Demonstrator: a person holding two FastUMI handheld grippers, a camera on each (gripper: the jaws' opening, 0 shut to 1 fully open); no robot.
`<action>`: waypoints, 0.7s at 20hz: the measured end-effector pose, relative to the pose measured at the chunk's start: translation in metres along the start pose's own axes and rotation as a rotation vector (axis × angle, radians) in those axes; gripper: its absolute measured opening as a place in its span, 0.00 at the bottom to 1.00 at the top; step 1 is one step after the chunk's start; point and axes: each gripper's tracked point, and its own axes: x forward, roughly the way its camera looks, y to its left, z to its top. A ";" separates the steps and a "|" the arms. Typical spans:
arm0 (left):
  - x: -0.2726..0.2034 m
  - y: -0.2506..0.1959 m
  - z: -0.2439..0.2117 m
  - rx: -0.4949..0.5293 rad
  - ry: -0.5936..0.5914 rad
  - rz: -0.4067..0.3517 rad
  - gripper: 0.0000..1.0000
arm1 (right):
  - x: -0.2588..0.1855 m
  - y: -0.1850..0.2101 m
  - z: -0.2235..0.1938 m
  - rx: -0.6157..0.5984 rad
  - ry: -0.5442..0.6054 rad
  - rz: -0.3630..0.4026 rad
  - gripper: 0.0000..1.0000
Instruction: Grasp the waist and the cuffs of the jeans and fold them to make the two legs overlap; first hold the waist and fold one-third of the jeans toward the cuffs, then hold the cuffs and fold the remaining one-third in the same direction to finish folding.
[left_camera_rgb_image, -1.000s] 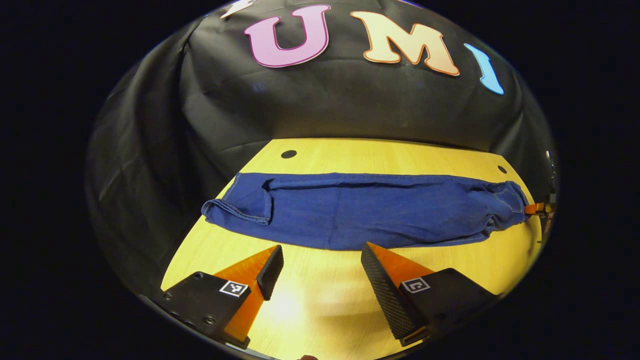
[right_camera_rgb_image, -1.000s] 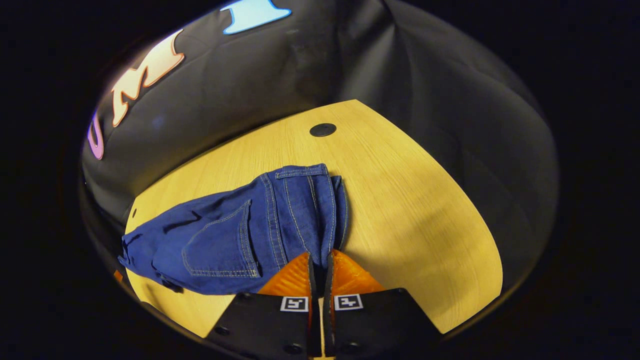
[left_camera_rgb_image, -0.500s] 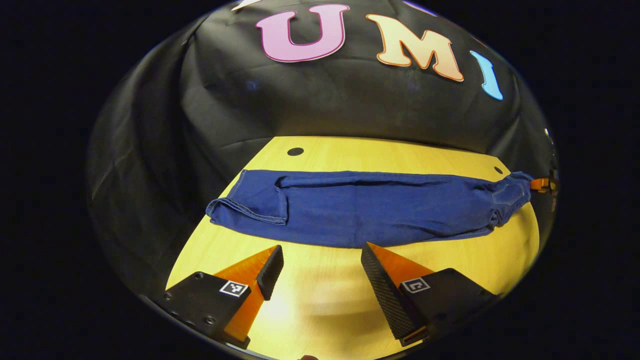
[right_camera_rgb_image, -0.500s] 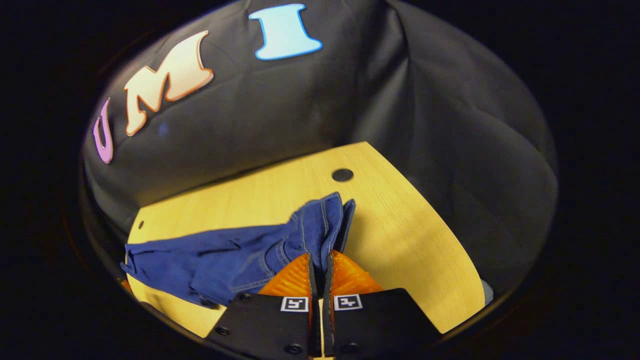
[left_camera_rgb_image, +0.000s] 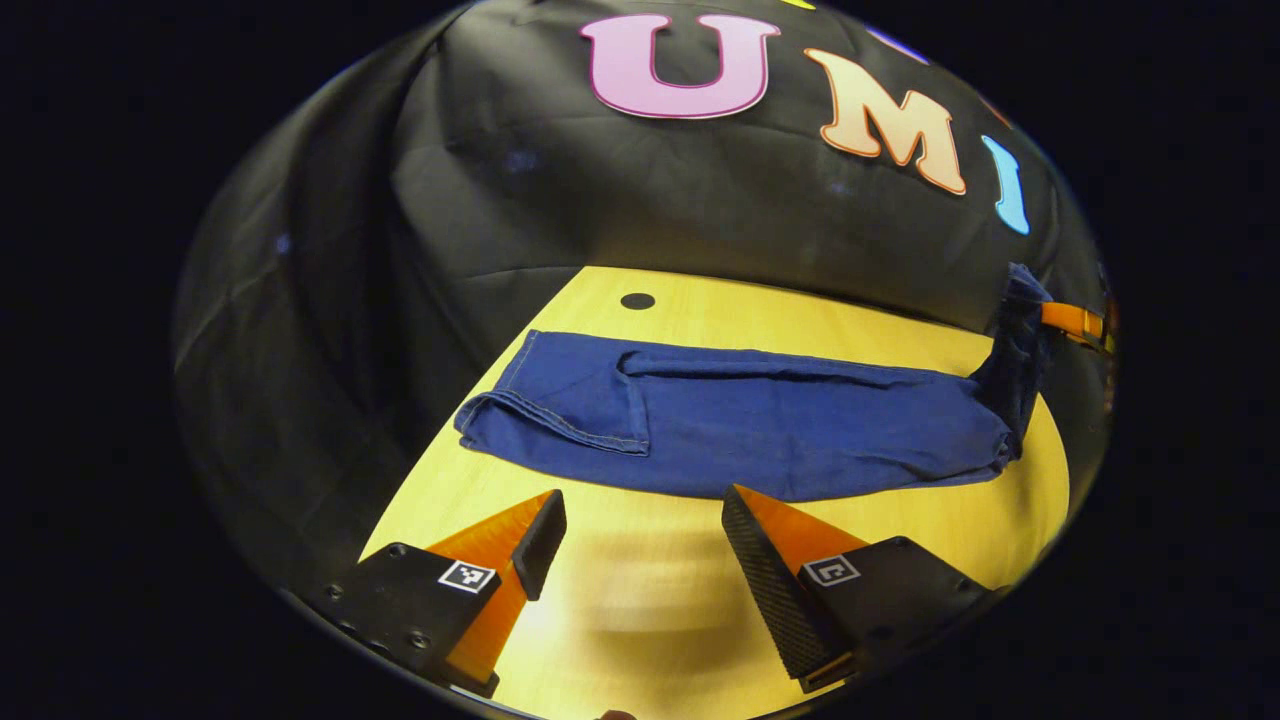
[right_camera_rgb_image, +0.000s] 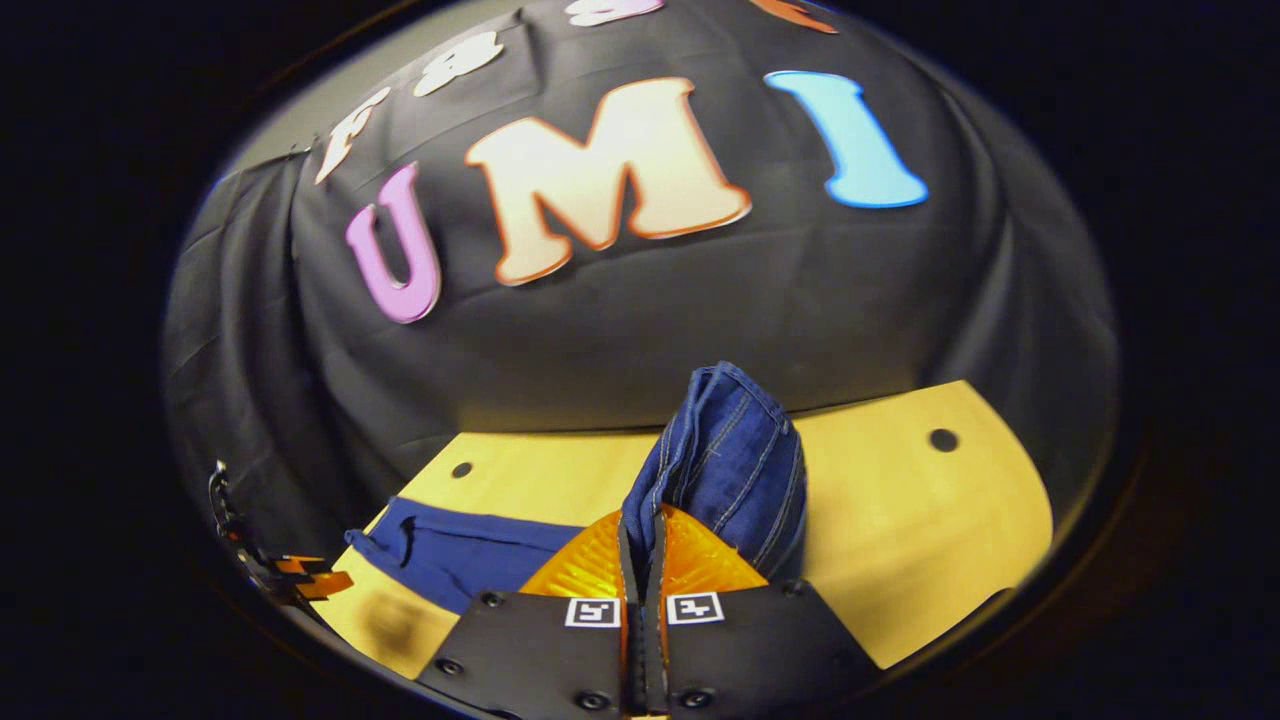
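With the right gripper (right_camera_rgb_image: 641, 535) clenched on the blue denim jeans' waist (right_camera_rgb_image: 730, 450) and the left gripper (left_camera_rgb_image: 640, 540) released, carry the waist level toward the far-left cuffs (left_camera_rgb_image: 560, 400).

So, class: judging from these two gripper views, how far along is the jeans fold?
Done: the jeans lie on the wooden table with legs overlapped. In hand: the right gripper is shut on the waist, raised off the table. The left gripper hangs open near the cuffs. Left: both thirds' folds.
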 end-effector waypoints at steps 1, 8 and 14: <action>0.000 0.001 -0.001 -0.005 0.002 0.001 0.95 | 0.011 0.017 -0.016 -0.012 0.028 0.021 0.03; 0.001 0.001 -0.002 -0.033 0.006 -0.004 0.96 | 0.060 0.085 -0.093 -0.056 0.164 0.131 0.03; -0.004 0.004 -0.009 -0.035 0.006 -0.030 0.97 | 0.078 0.074 -0.130 -0.222 0.300 0.045 0.03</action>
